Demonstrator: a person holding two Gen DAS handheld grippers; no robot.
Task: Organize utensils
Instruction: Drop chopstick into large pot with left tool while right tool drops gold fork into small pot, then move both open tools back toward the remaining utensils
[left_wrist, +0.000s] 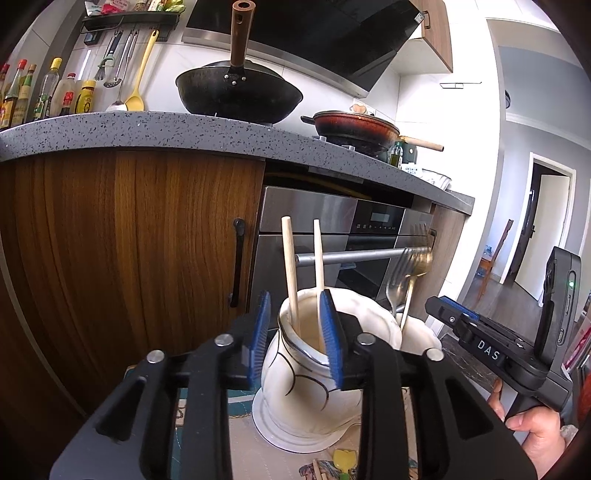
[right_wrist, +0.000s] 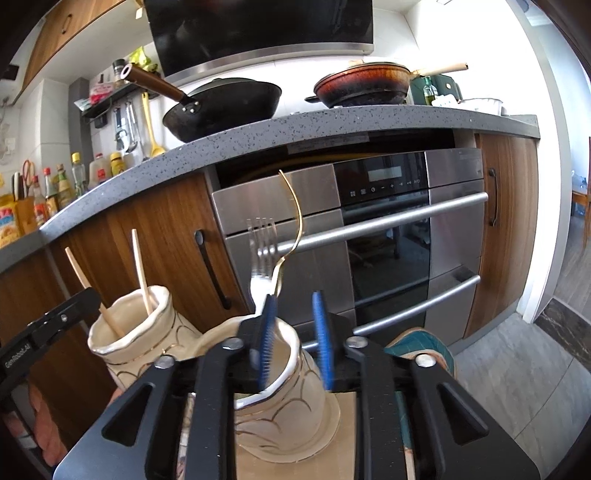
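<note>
Two cream ceramic vases with thin dark and gold line work stand side by side on a patterned mat; the left vase serves here as the landmark. Inside its mouth stand two wooden chopsticks, both leaning slightly and rising well above the rim. Just to the right of the left vase, touching or nearly touching it, stands the right vase. From the mouth of the right vase rise a silver fork, tines up, and a gold-coloured utensil with a curved handle.

The left claw sits at the rim of the left vase, its blue ribbed pads partly parted; one pad is outside the vase wall, the other at the mouth beside a chopstick, and neither chopstick is gripped. The right claw sits at the rim of the right vase, pads likewise partly parted; the left pad lies close to the stems of the fork and the gold utensil, but no grip on them is seen. A hand holds the right tool's handle, to the right of the left vase.

In front of the left vase, on the mat, lies a small yellow item. Behind the left vase stand a wooden cabinet door and a steel oven under a grey speckled table, which bears a black wok, a red pan and bottles.
</note>
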